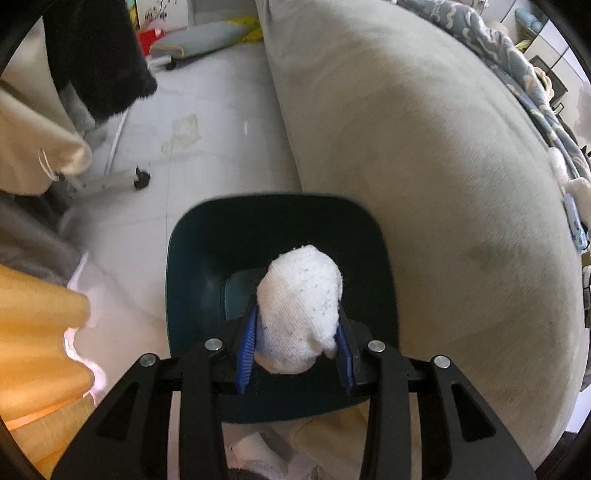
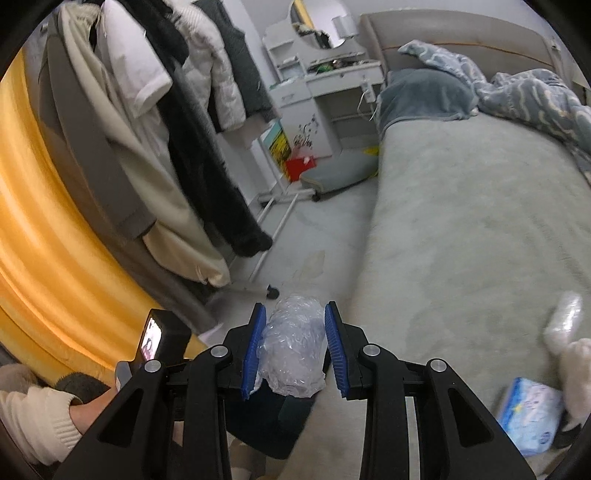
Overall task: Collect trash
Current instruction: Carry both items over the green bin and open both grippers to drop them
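**Both grippers loaded above the dark bin beside the bed**

We hold a white knitted wad (image 1: 301,312) in our left gripper (image 1: 297,343), whose blue pads (image 1: 248,341) are clenched on its lower end. The wad sticks forward past the fingertips and hangs directly over the open mouth of the dark teal bin (image 1: 192,258), clear of its floor. The bin stands on the pale tiled floor (image 1: 207,122), close against the side of the bed (image 1: 424,166).

In our right gripper (image 2: 294,345) we grasp a crumpled ball of clear plastic wrap (image 2: 291,350), pinched between its two blue pads (image 2: 334,343). Just beneath that ball, the right wrist view shows a dark part of the bin (image 2: 273,421), and the left gripper's body (image 2: 166,332) sits just left of it, with our sleeved hand (image 2: 85,410) behind it.

On the bed's grey cover, to the right of the bin, lie a blue-and-white packet (image 2: 532,417) and, beyond it, another clear plastic piece (image 2: 565,314). A patterned blue blanket (image 2: 528,92) is bunched at the bed's far end, by the headboard (image 2: 461,33).

Across the floor from the bed stands a wheeled clothes rack hung with coats (image 2: 155,129), a yellow curtain (image 2: 44,221) behind it. Past the bed's far corner we see a white dressing table (image 2: 332,81), with a grey cushion (image 2: 336,171) on the floor before it.
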`<state>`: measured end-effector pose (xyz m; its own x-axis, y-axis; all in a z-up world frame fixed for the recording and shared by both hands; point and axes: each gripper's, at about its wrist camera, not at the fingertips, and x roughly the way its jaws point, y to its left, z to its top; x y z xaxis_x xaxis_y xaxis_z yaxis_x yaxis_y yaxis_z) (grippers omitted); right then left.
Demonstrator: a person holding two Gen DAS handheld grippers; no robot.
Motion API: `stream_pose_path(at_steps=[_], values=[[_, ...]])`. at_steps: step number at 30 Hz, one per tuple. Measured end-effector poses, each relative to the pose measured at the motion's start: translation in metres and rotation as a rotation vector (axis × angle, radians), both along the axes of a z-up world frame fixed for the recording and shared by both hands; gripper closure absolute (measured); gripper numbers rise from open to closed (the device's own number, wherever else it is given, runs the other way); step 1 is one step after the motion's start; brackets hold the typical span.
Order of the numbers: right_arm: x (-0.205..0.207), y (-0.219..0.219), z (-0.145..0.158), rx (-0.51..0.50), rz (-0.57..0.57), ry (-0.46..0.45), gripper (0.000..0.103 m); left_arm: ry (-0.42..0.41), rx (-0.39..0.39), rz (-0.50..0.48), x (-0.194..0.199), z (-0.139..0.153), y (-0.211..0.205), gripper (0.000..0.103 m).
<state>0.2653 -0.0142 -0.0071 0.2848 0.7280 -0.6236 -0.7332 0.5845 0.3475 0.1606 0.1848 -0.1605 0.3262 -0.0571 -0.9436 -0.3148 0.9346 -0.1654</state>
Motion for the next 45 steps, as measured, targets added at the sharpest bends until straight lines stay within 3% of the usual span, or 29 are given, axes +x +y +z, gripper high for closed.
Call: stream_pose_path(at_steps=[12,17,19,29,40,45], values=[[-0.025,0.064,-0.042,-0.146,0.090,0.061,0.069,0.129,-0.056,0.028,-0.022,-0.030,0.031,0.061],[-0.028,0.082,-0.065,-0.194,0.110,0.109,0.069,0.125,-0.089,0.021,-0.025,-0.031,0.037,0.051],[-0.028,0.089,-0.071,-0.208,0.113,0.119,0.069,0.101,-0.089,0.010,-0.026,-0.026,0.036,0.037],[-0.027,0.109,-0.106,-0.290,0.110,0.169,0.069,-0.046,-0.022,0.019,-0.043,0.012,0.062,0.027],[-0.036,0.134,-0.145,-0.366,0.139,0.231,0.069,-0.289,0.031,0.025,-0.059,0.067,0.075,0.029],[-0.041,0.139,-0.166,-0.411,0.148,0.255,0.069,-0.355,0.038,0.020,-0.062,0.078,0.081,0.034]])
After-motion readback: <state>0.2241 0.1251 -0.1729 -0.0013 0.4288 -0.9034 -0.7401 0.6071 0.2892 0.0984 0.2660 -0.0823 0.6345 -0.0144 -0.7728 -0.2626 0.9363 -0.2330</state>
